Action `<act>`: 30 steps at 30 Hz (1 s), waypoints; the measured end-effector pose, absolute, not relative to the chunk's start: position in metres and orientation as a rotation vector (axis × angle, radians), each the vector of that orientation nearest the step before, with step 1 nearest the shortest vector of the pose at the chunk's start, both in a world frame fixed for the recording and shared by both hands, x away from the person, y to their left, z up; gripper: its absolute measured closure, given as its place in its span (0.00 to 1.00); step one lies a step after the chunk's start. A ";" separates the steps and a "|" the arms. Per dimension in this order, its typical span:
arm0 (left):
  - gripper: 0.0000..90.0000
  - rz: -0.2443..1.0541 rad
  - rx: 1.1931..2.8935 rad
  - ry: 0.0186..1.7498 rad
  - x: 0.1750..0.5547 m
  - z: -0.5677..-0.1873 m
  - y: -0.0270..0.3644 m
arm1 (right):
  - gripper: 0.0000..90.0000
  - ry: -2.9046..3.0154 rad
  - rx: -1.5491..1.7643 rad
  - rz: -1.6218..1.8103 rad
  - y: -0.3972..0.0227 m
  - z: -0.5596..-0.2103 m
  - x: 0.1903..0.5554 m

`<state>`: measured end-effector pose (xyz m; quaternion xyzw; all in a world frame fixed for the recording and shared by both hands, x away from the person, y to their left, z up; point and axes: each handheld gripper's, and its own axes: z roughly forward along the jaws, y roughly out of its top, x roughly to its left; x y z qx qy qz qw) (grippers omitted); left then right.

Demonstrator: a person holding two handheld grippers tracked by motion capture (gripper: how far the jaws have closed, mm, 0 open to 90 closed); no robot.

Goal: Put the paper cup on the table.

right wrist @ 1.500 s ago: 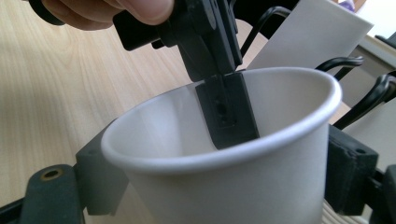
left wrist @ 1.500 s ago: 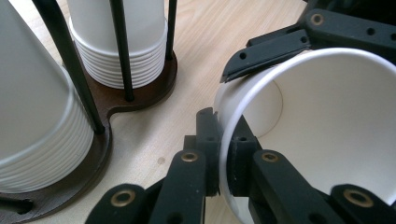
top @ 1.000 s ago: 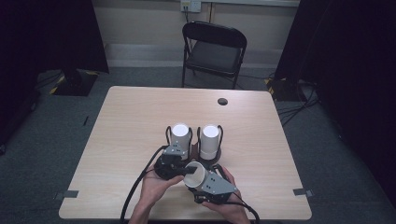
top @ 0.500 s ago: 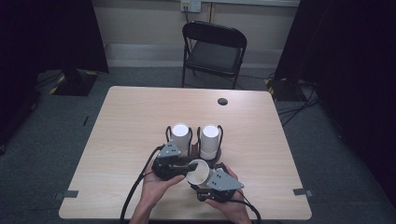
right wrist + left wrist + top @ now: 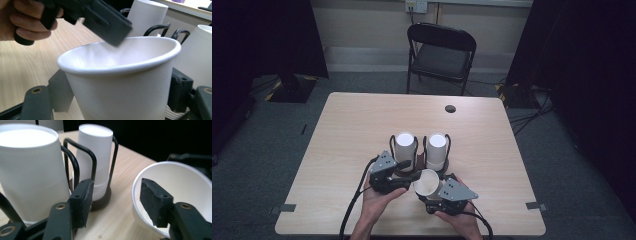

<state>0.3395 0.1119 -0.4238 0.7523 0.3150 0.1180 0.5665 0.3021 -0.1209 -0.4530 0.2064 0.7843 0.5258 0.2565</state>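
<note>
At lower centre of the high view, the right gripper (image 5: pixel 428 192) clamps the paper cup (image 5: pixel 428 183) by its sides, tilted since a second ago. The left gripper (image 5: pixel 414 176) has just been opening; its jaws stand apart, one pad inside the cup's rim. Behind stand two cup stacks (image 5: pixel 405 146) in wire holders (image 5: pixel 392 145). No writing is legible.

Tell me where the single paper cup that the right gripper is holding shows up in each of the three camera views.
High view: the single cup sits low and centre, mouth up, just ahead of the two hands.
Left gripper view: at the right, its open mouth behind the right jaw.
Right gripper view: in the centre foreground, between the jaws.
Shared landmark: the two upside-down cup stacks in black wire holders, behind the cup.
</note>
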 end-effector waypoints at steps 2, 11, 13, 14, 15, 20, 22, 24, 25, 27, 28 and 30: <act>0.43 0.285 1.757 0.736 0.339 -0.424 0.113 | 0.26 2.132 0.573 1.428 -0.124 -0.453 0.304; 0.29 0.321 1.714 0.723 0.336 -0.431 0.120 | 0.26 2.117 0.614 1.464 -0.131 -0.454 0.305; 0.27 0.332 1.703 0.725 0.335 -0.433 0.123 | 0.26 2.115 0.625 1.480 -0.133 -0.454 0.306; 0.26 0.335 1.700 0.728 0.335 -0.434 0.124 | 0.26 2.114 0.630 1.484 -0.134 -0.455 0.306; 0.25 0.339 1.690 0.727 0.335 -0.435 0.126 | 0.26 2.109 0.642 1.490 -0.136 -0.455 0.308; 0.21 0.363 1.618 0.744 0.332 -0.440 0.136 | 0.26 2.091 0.693 1.506 -0.144 -0.456 0.312; 0.20 0.375 1.605 0.755 0.331 -0.443 0.139 | 0.26 2.088 0.706 1.507 -0.146 -0.455 0.313; 0.18 0.386 1.603 0.760 0.331 -0.445 0.141 | 0.26 2.075 0.723 1.514 -0.149 -0.455 0.315; 0.18 0.393 1.599 0.763 0.331 -0.446 0.142 | 0.26 2.069 0.728 1.518 -0.151 -0.455 0.316; 0.18 0.408 1.597 0.762 0.332 -0.449 0.143 | 0.26 2.060 0.737 1.521 -0.154 -0.455 0.317; 0.18 0.423 1.604 0.763 0.333 -0.450 0.143 | 0.26 2.055 0.745 1.520 -0.155 -0.454 0.319; 0.18 0.436 1.608 0.779 0.333 -0.452 0.144 | 0.26 2.041 0.774 1.516 -0.158 -0.454 0.321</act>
